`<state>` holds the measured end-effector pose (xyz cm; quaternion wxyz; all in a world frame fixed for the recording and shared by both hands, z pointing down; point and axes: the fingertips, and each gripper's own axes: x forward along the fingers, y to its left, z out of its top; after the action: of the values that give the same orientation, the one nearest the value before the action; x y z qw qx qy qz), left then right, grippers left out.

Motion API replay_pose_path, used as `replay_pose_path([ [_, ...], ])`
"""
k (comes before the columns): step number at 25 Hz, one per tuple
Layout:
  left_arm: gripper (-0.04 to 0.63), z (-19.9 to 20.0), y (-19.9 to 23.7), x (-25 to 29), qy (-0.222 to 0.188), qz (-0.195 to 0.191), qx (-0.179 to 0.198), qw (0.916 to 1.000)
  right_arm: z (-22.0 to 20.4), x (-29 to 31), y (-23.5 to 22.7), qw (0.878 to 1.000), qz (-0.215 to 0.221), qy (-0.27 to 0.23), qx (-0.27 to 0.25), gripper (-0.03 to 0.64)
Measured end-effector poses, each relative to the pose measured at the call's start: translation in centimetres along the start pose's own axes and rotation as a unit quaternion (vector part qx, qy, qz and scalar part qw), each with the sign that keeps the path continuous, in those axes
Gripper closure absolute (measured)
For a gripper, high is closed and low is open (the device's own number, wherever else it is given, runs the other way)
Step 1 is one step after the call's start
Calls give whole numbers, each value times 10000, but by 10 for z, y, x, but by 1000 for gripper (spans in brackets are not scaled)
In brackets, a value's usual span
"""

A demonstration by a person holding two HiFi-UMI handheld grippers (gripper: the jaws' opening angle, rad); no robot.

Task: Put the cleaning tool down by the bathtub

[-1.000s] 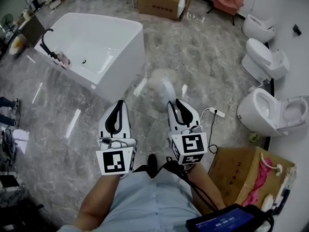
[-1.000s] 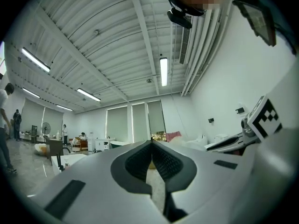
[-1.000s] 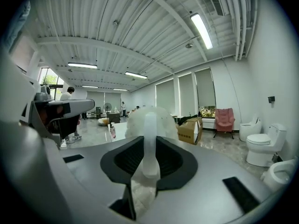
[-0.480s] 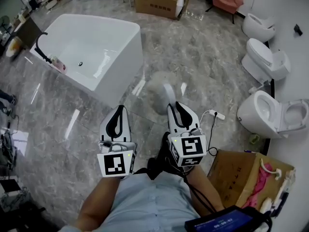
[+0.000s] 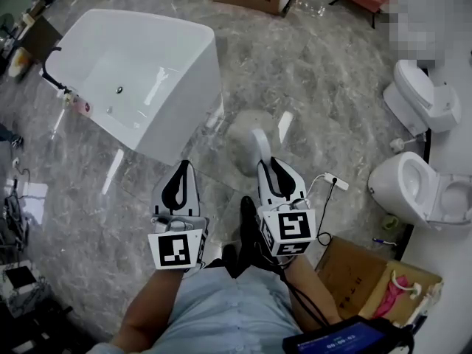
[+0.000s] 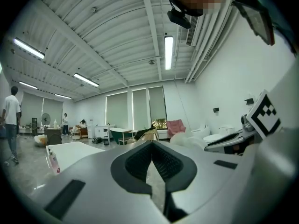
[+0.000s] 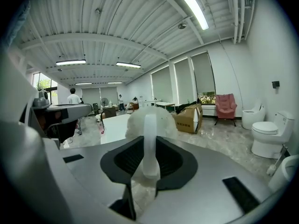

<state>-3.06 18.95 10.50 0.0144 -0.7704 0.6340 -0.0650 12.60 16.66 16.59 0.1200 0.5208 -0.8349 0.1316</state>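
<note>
Head view, status check: carries the cleaning tool (image 5: 248,133) in the right gripper (image 5: 273,165), clamped on the white handle, with the fluffy round head out ahead and apparently clear of the floor (image 5: 324,72). Holds the left gripper (image 5: 179,169) closed on nothing, pad tips meeting. Stands near the bathtub (image 5: 193,116), with the tool head just off its nearest corner. Pickup done; set-down not yet done. Remaining, by judgement: lower beside the tub wall, rest the head on the floor, release the handle, withdraw.
</note>
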Motion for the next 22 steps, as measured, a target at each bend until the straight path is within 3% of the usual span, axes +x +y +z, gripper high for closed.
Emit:
replay_pose_path([
  [11, 578, 39, 11, 133, -138, 350, 175, 9991, 75, 107, -71, 9991, 368, -180, -129, 526],
  [22, 578, 75, 29, 157, -481, 730, 188, 9960, 120, 148, -72, 9956, 747, -496, -282, 526],
])
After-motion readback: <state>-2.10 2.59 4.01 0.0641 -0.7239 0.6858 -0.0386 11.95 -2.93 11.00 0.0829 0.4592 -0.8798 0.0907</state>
